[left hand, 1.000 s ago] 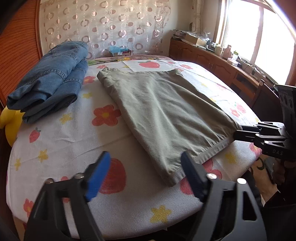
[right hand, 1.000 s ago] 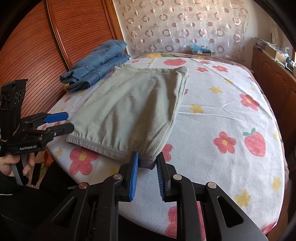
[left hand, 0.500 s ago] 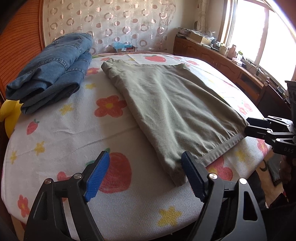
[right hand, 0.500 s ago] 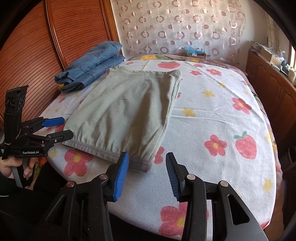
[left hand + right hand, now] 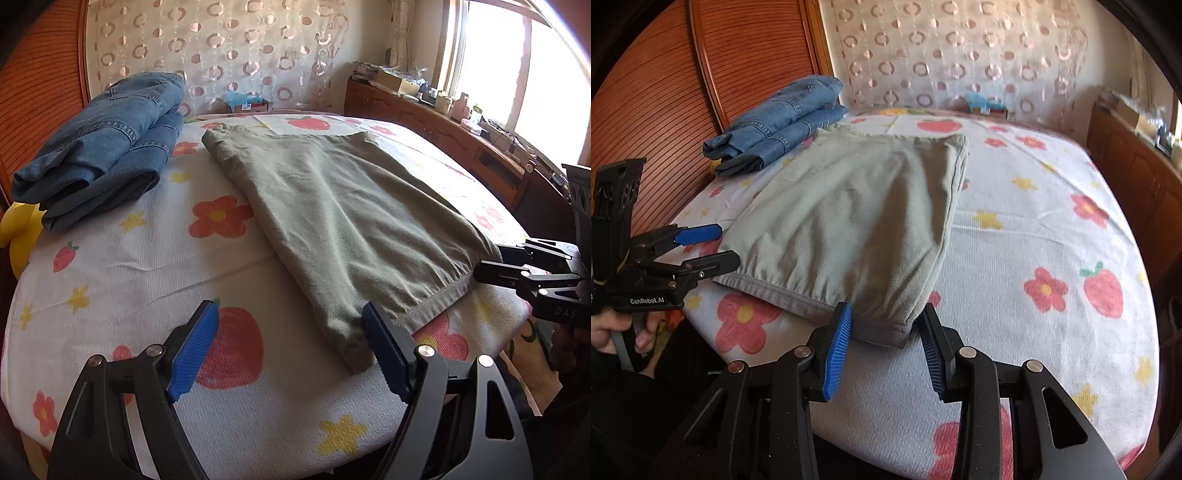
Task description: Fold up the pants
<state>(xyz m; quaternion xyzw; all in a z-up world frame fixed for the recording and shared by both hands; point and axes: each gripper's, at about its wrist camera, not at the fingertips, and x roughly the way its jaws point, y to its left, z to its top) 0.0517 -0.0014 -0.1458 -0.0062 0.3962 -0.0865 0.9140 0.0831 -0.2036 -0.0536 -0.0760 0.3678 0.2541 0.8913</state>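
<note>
Olive-green pants (image 5: 343, 210) lie folded flat on the flowered bedspread (image 5: 147, 266); they also show in the right wrist view (image 5: 849, 218). My left gripper (image 5: 291, 350) is open and empty, its right finger beside the pants' near hem corner. My right gripper (image 5: 884, 350) is open, its fingers either side of the other hem corner without holding it. Each gripper shows in the other's view: the right one (image 5: 495, 264) at the hem's right end, the left one (image 5: 716, 247) at the hem's left end.
A stack of folded blue jeans (image 5: 103, 147) lies at the far left of the bed by the wooden headboard (image 5: 665, 92). A yellow object (image 5: 18, 229) sits at the left edge. A wooden cabinet (image 5: 443, 136) with clutter runs under the window on the right.
My right gripper let go of the hem corner and opened, drawing back a little. My left gripper stayed open and shifted slightly nearer the hem.
</note>
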